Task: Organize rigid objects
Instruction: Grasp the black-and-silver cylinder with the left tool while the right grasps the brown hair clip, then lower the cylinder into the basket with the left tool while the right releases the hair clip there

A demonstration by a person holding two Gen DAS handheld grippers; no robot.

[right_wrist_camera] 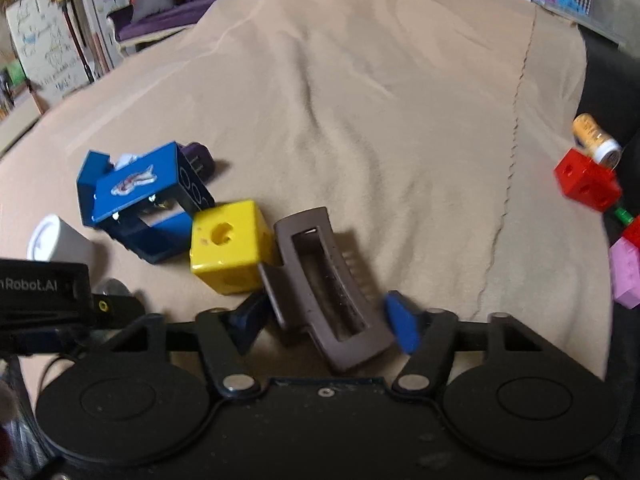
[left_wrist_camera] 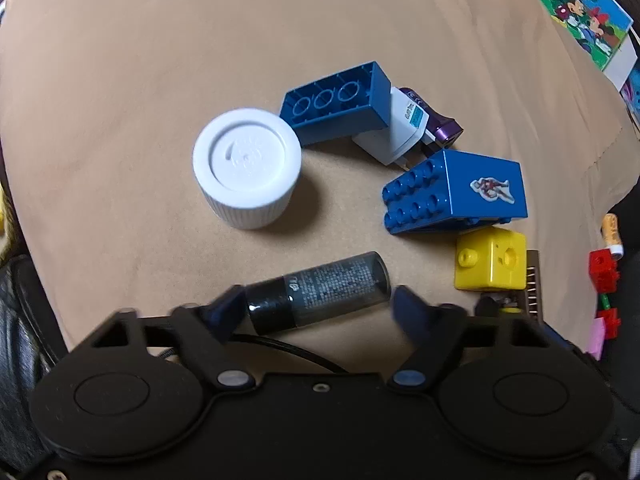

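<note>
Your left gripper (left_wrist_camera: 320, 308): jaws straddle dark tube (left_wrist_camera: 320, 292) lying on tan cloth, contact unclear. Right gripper (right_wrist_camera: 324, 320): jaws flank brown hair claw (right_wrist_camera: 320, 276) beside yellow cube (right_wrist_camera: 228, 246), unclear if pinching; likely paired pickups.

"Robot.AI", its start cut off, stands in white on the black housing (right_wrist_camera: 44, 286) at the left edge of the right wrist view; the dark tube's (left_wrist_camera: 320, 292) print is too small to read; the white adapter (left_wrist_camera: 394, 134) bears a CE mark.

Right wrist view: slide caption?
Right gripper straddles a brown hair claw clip beside a yellow cube on tan cloth.
</note>
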